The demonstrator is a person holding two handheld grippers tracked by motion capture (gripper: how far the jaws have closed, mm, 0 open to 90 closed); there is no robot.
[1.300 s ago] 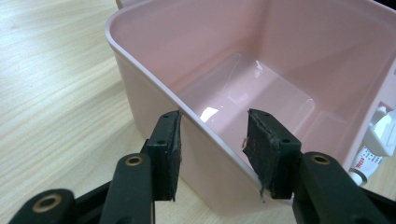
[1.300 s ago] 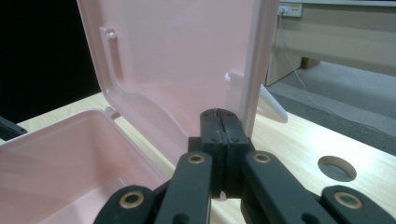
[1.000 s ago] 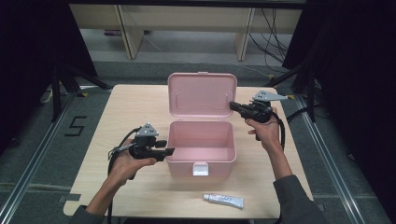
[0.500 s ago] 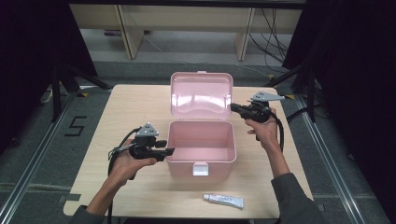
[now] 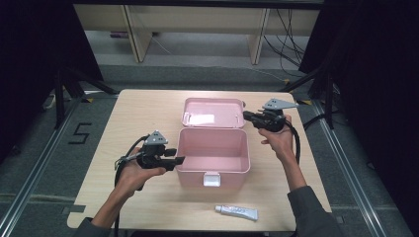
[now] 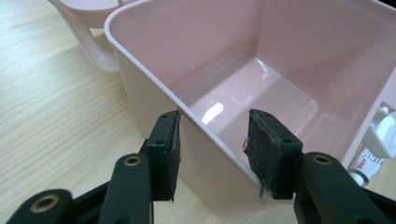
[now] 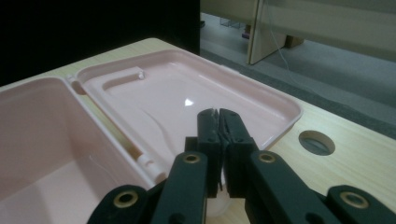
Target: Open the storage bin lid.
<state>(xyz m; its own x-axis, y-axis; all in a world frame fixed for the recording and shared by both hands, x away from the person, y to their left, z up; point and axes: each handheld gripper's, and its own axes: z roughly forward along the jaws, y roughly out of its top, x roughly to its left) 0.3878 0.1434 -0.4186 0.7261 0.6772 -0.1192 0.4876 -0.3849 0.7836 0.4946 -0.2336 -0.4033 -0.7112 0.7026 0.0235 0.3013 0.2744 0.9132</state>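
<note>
Pink box [image 5: 212, 153] sits mid-table, lid [image 5: 212, 112] laid flat behind it. Left gripper [image 6: 212, 140] straddles the box's near wall, jaws spread with 1 on each side; the high view hides that. Right gripper [image 7: 218, 122], jaws pressed together, hovers over the lid's edge

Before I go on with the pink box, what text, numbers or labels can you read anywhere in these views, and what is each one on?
"5": black tape figure on the grey floor left of the light wooden table.
Small white tube near the table's front edge: dark print on it, too small to read.
Open pink plastic box and its laid-back lid: no lettering visible.
Left tongs and right tongs: no markings to read.
</note>
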